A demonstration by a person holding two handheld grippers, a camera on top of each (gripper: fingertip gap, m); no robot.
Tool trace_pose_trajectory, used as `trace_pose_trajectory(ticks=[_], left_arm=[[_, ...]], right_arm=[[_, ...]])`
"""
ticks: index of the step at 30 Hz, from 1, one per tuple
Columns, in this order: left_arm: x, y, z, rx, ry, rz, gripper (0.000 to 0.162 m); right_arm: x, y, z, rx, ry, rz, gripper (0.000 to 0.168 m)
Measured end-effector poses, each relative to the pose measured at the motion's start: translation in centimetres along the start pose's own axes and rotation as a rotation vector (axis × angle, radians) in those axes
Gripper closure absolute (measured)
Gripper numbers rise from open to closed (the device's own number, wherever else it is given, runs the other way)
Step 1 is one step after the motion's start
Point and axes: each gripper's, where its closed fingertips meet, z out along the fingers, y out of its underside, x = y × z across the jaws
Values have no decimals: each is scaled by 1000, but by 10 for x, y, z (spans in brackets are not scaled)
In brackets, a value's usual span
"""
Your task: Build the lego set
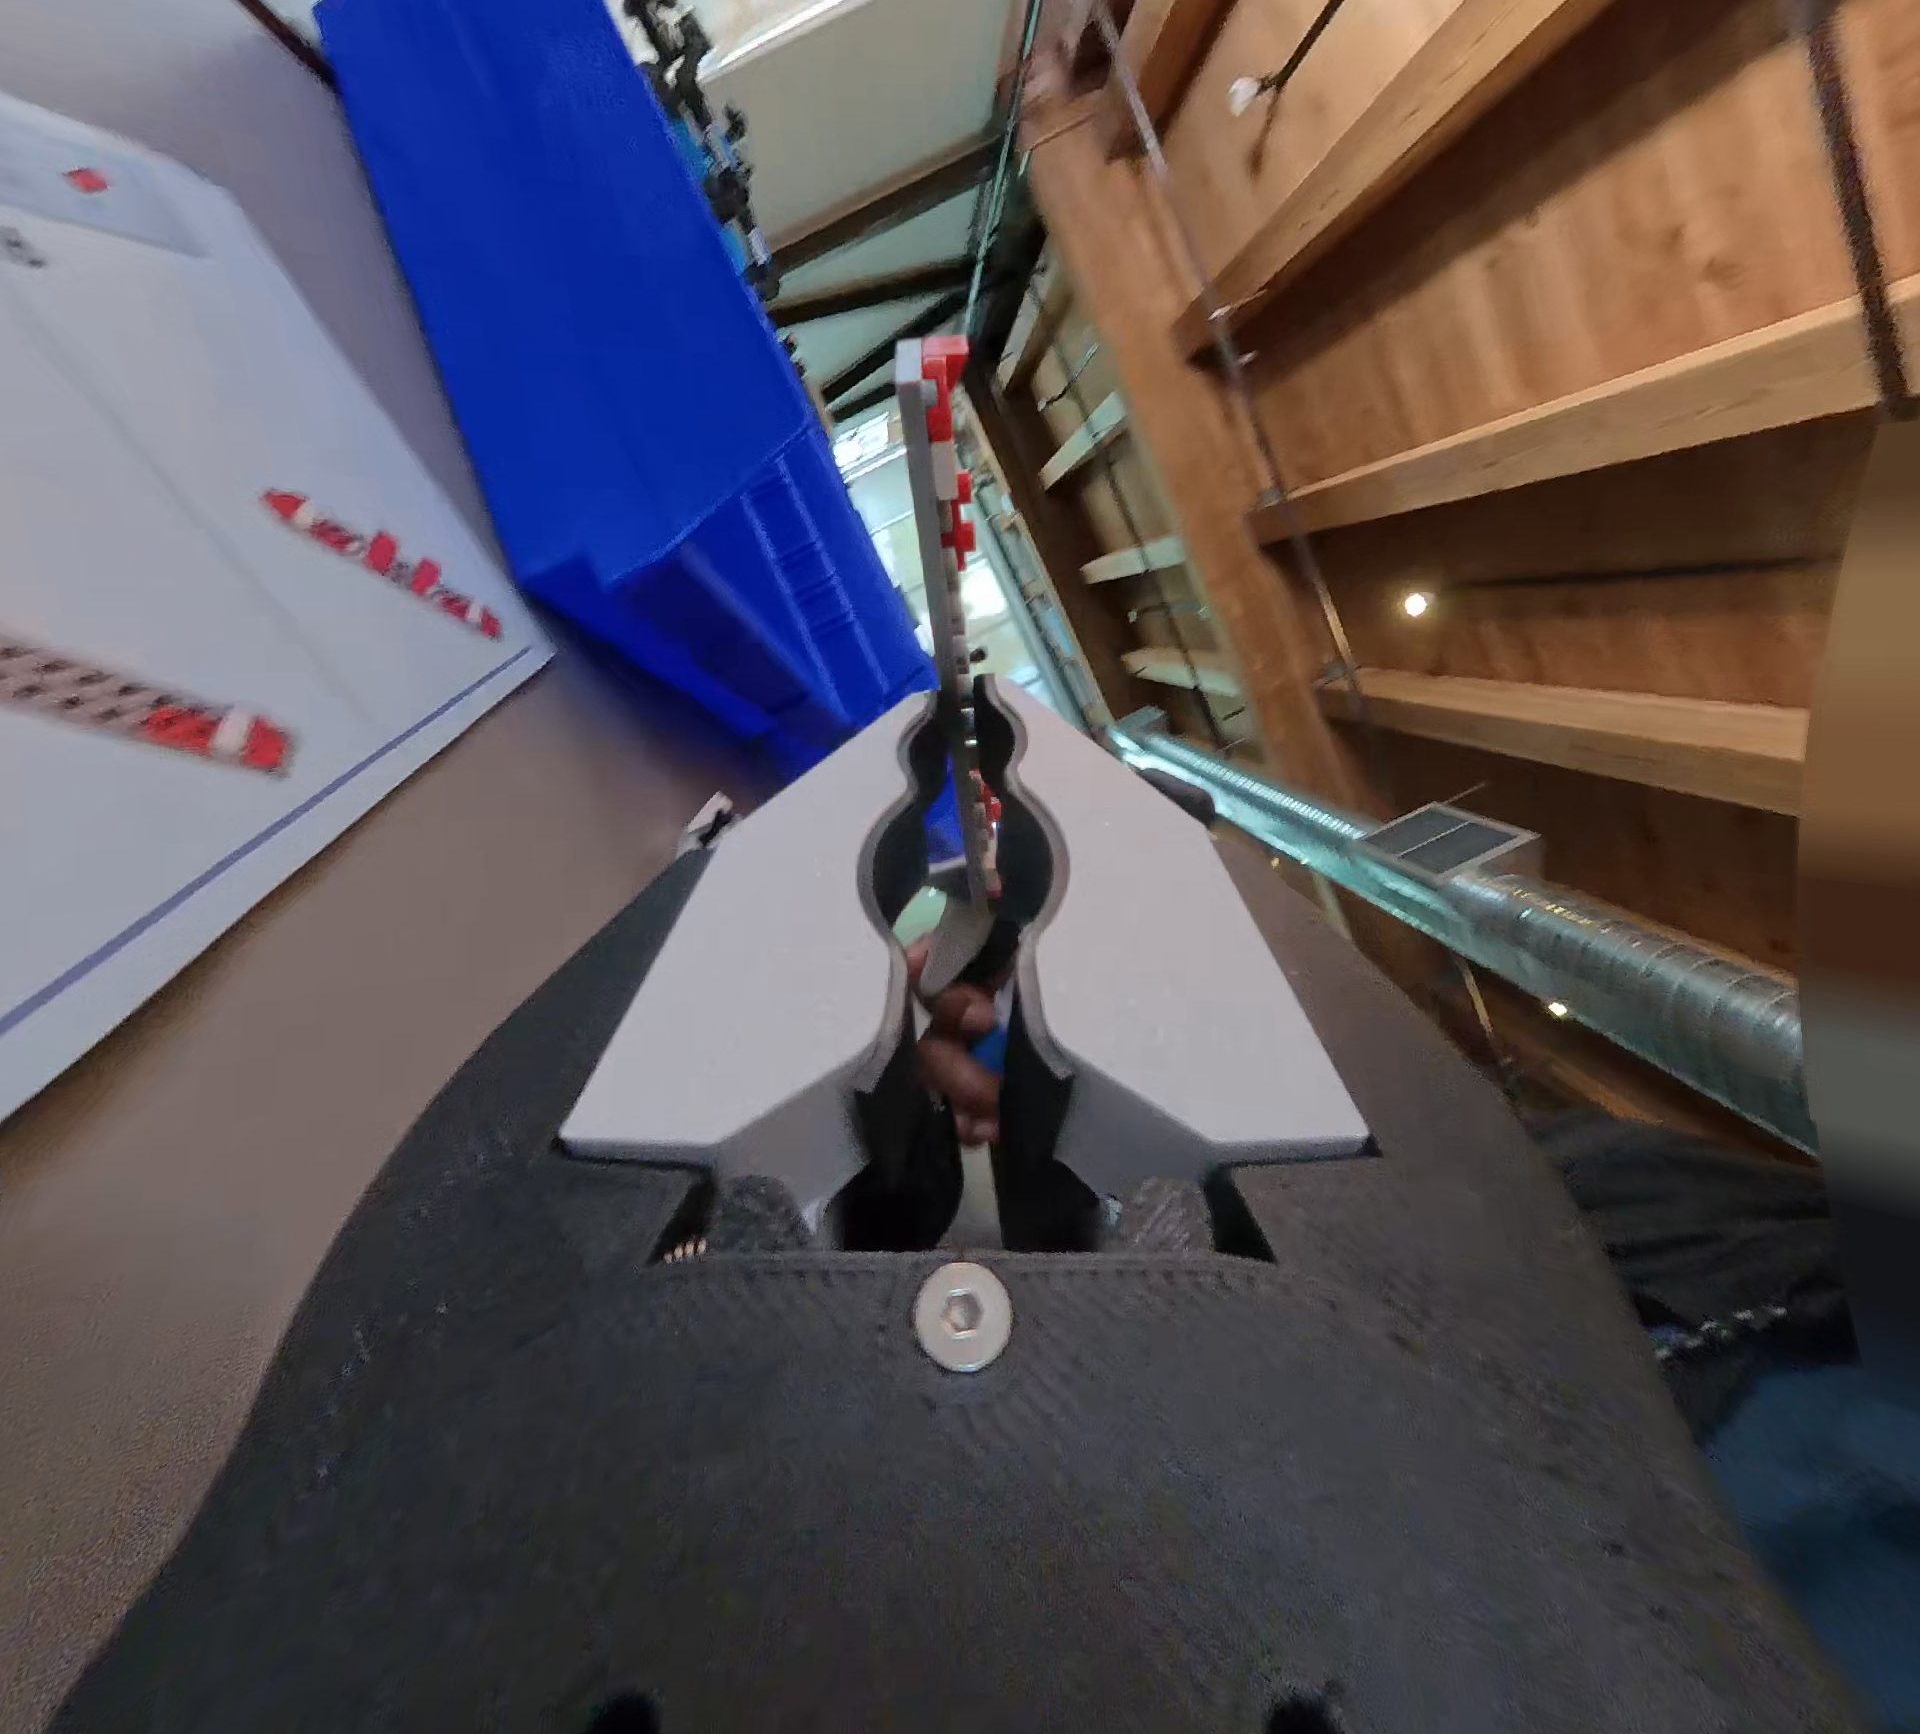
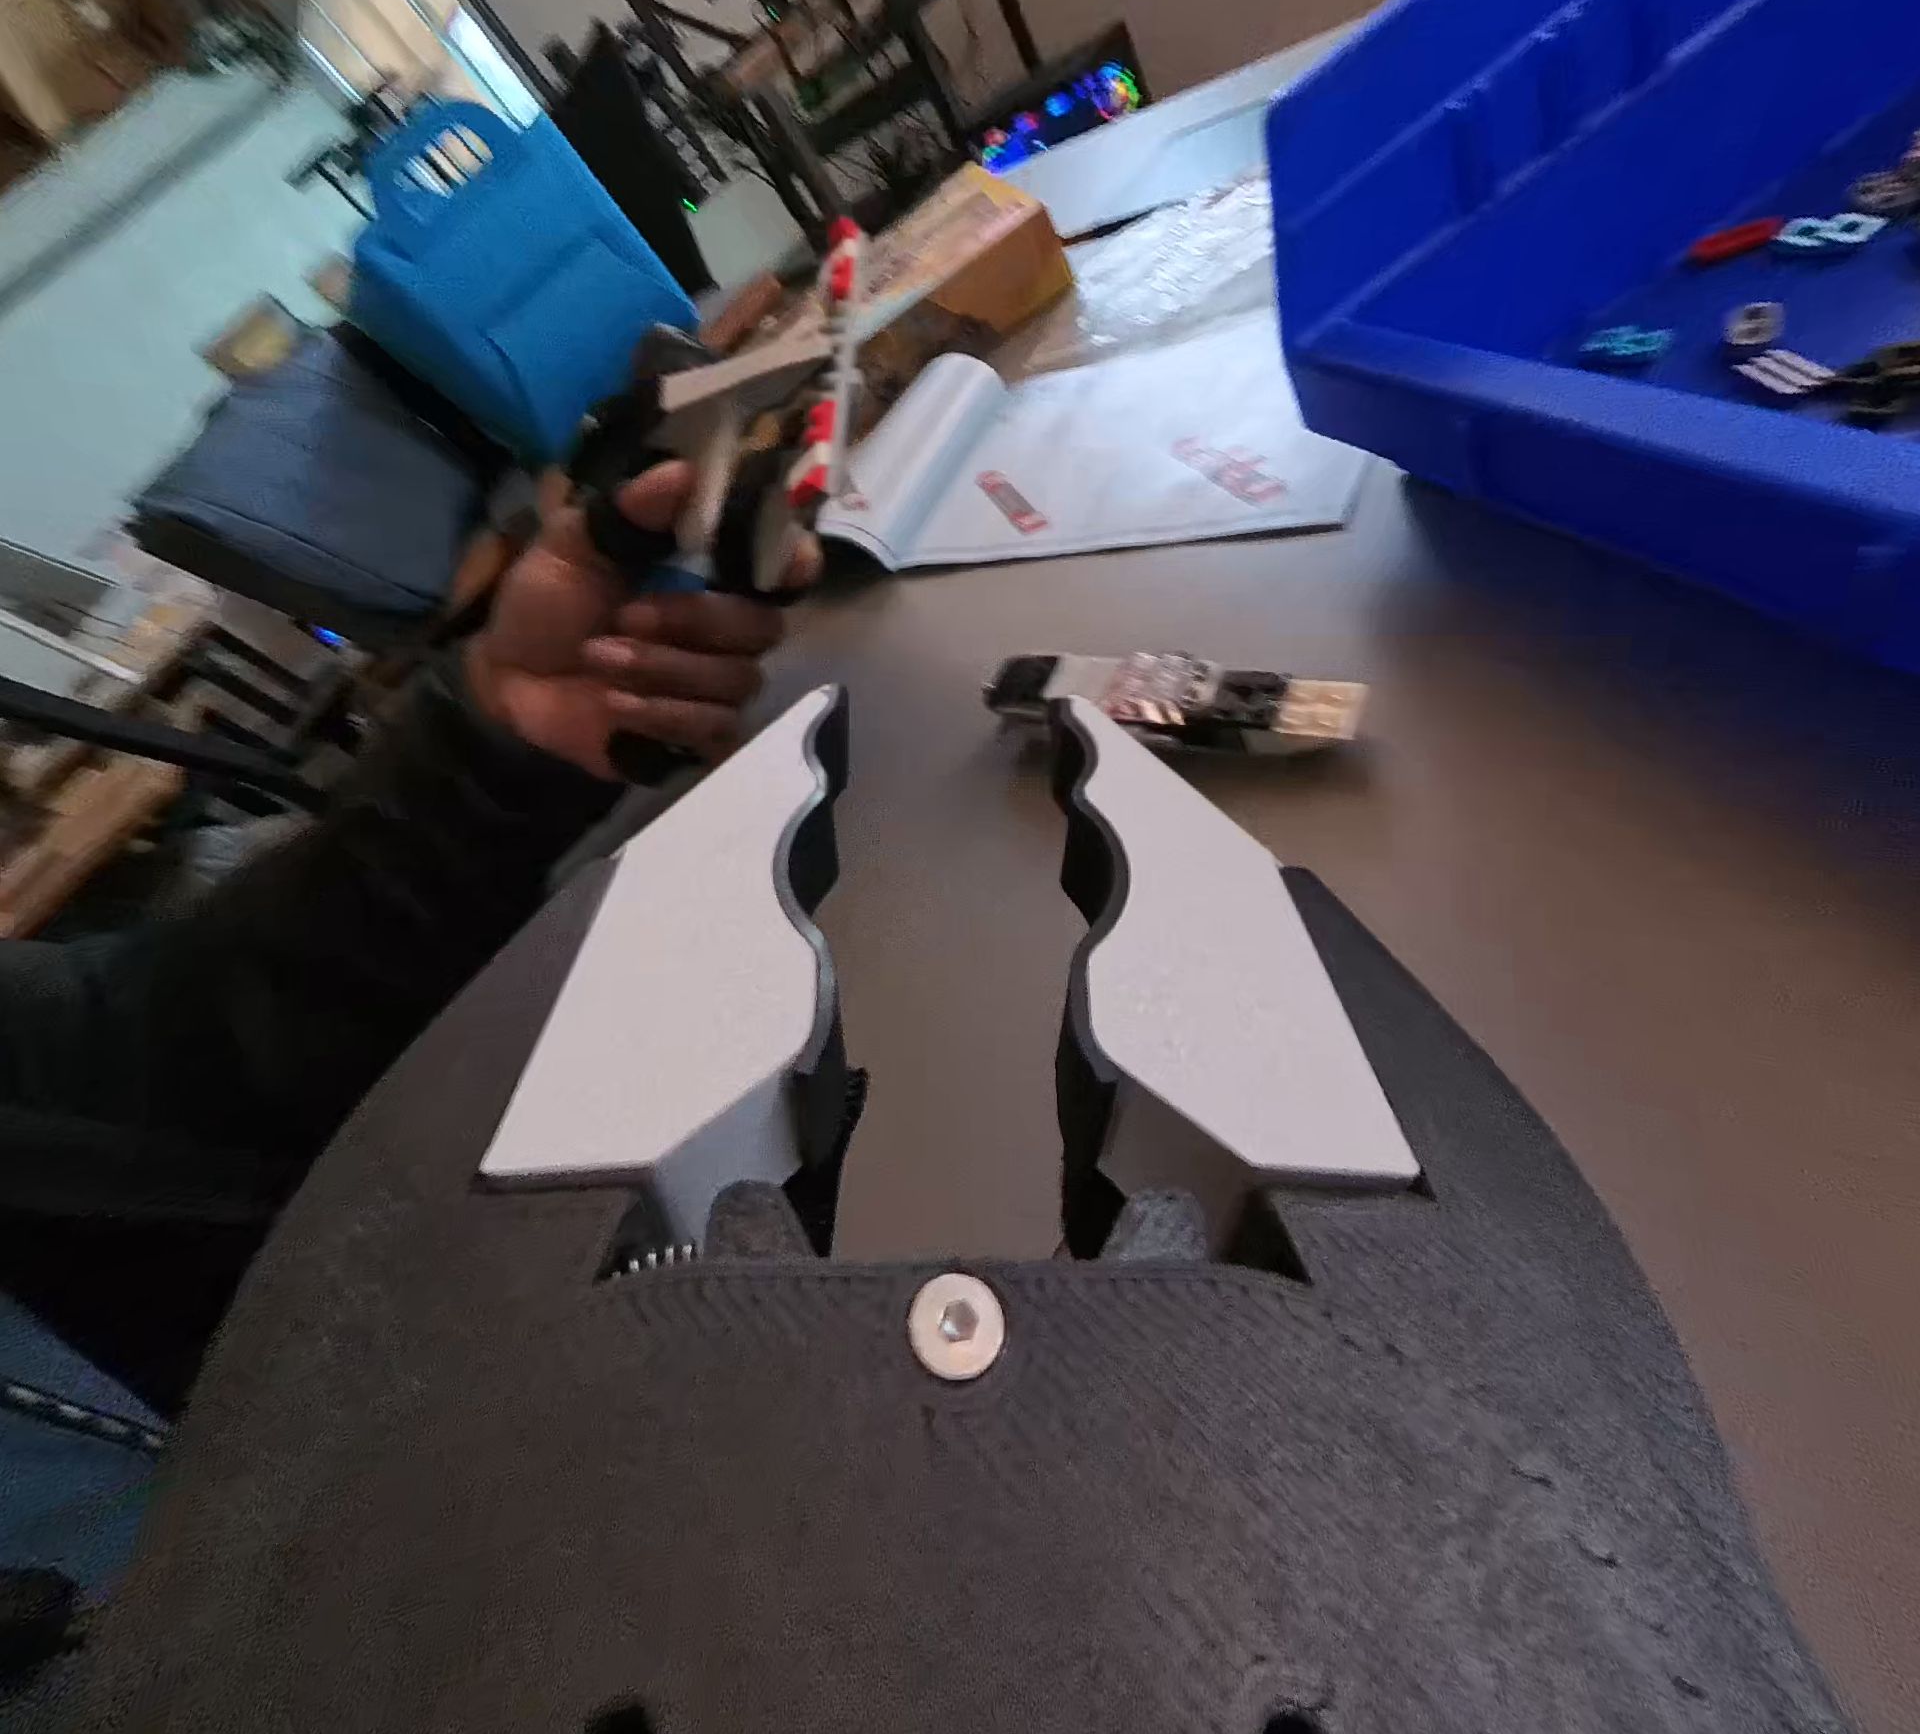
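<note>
The left tongs point(image 1: 961, 708) are clenched on a long, thin grey lego plate with red and white bricks along one face point(image 1: 940, 531), held edge-on and raised off the brown table point(image 2: 1455, 957), with a blue plastic parts bin point(image 1: 582, 313) just to their left. The right tongs point(image 2: 951, 718) are released, jaws spread wide low over bare tabletop. A small black, white and red lego assembly point(image 2: 1174, 697) lies just beyond their right fingertip, an open instruction booklet point(image 2: 1091, 458) farther ahead, and the bin's near edge to the right.

Grey scalloped tool fingers point(image 2: 675, 957) on black textured mount, silver screw point(image 2: 957, 1326)
</note>
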Motion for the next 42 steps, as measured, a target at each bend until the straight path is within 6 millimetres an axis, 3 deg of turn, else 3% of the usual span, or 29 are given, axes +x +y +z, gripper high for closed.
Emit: trace_pose_trajectory(ticks=[4, 12, 18, 42], left_arm=[[-10, 13, -18, -86, -83, 11, 157], [-6, 30, -21, -157, -61, -49, 158], [-4, 40, -19, -205, -48, -55, 158], [9, 39, -15, -197, 54, -34, 158]], right_arm=[[24, 8, -12, -54, 65, -51, 135], [26, 6, -13, -33, -66, 131, 141], [23, 13, -9, -78, -82, 124, 142], [16, 17, -8, -104, -125, 114, 143]])
